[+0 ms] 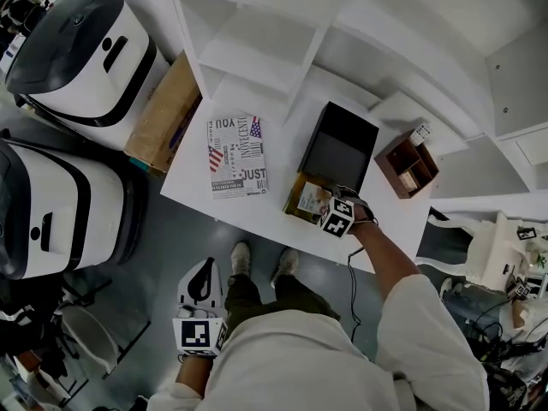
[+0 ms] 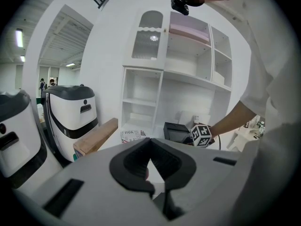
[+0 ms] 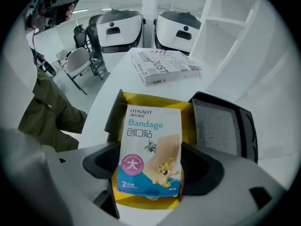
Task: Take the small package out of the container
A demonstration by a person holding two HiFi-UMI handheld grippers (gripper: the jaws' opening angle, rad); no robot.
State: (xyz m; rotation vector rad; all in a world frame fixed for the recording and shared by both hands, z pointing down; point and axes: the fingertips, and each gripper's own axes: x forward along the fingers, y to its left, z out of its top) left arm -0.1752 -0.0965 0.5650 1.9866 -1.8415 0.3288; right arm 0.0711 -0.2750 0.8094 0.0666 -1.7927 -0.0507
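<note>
Item 1. Right gripper (image 3: 149,169): jaws were closed part-way, one pad against each long edge of the bandage package (image 3: 151,140), gripping its lower half. The package was a flat white-and-blue sachet printed "Bandage", with cartoon figures. It stood between the jaws directly over the yellow container (image 3: 155,101); whether it had cleared the container's rim could not be told.

Item 2. Yellow container: an open box with a yellow interior, at the near edge of the white table (image 1: 193,187). Its black lid (image 3: 221,126) was folded back and lay open beside it.

Item 3. Left gripper (image 2: 150,142): jaw tips were together with nothing between them. It hung low at the person's side, well apart from the table.

Item 4. Newsprint-patterned box (image 1: 237,156): lay flat on the table, to the left of the container.

Item 5. Small brown wooden organiser (image 1: 409,165): stood on the table, to the right of the black lid.

Item 6. Cardboard box (image 1: 163,114): rested against the table's left edge.

Item 7. Two white-and-black machines (image 1: 81,54): stood on the floor, left of the table.
</note>
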